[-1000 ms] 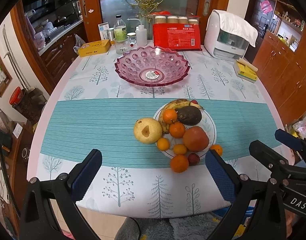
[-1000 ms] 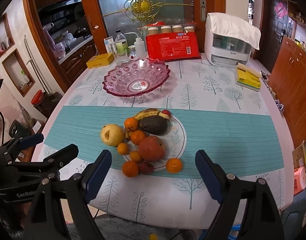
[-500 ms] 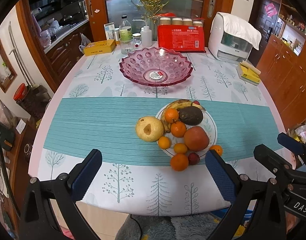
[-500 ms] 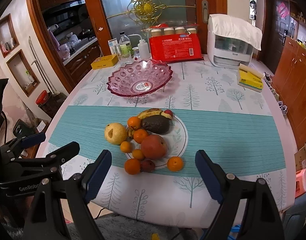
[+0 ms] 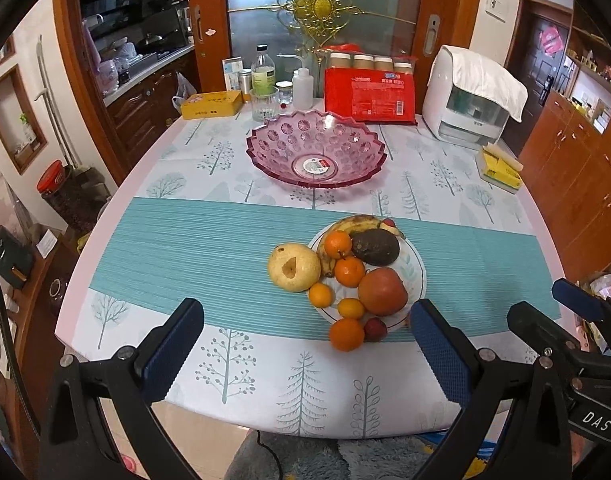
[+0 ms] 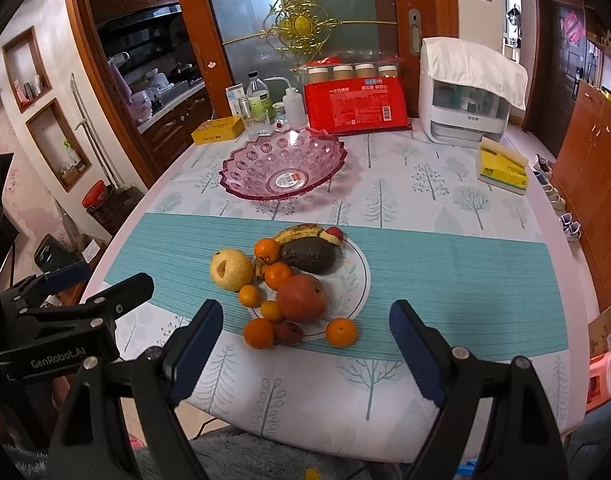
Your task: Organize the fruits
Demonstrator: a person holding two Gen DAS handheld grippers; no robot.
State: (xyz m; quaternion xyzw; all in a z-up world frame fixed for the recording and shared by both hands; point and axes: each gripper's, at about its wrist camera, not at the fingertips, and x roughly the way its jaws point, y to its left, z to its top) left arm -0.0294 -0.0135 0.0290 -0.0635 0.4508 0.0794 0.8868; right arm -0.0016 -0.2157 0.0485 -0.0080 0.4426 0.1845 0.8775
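Note:
A white plate (image 5: 416, 268) (image 6: 359, 276) on the teal runner holds a banana (image 5: 355, 222), a dark avocado (image 5: 375, 246) (image 6: 309, 255), a red apple (image 5: 382, 291) (image 6: 301, 298) and several small oranges. A yellow pear (image 5: 294, 267) (image 6: 230, 269) lies left of the plate. More oranges and a small red fruit (image 6: 288, 333) lie at its near edge. An empty pink glass bowl (image 5: 316, 151) (image 6: 283, 162) stands behind. My left gripper (image 5: 305, 354) and right gripper (image 6: 305, 350) are both open and empty, near the table's front edge, short of the fruit.
Along the table's back stand a yellow box (image 5: 211, 105), bottles and a glass (image 5: 264, 80), a red package (image 5: 369, 96) and a white appliance (image 5: 471, 100). A yellow packet (image 5: 499, 168) lies at the right. The table edge is close below both grippers.
Both grippers have drawn back and risen a little, so the table and fruit sit slightly farther and lower in view. Nothing on the table moved. Both stay open.

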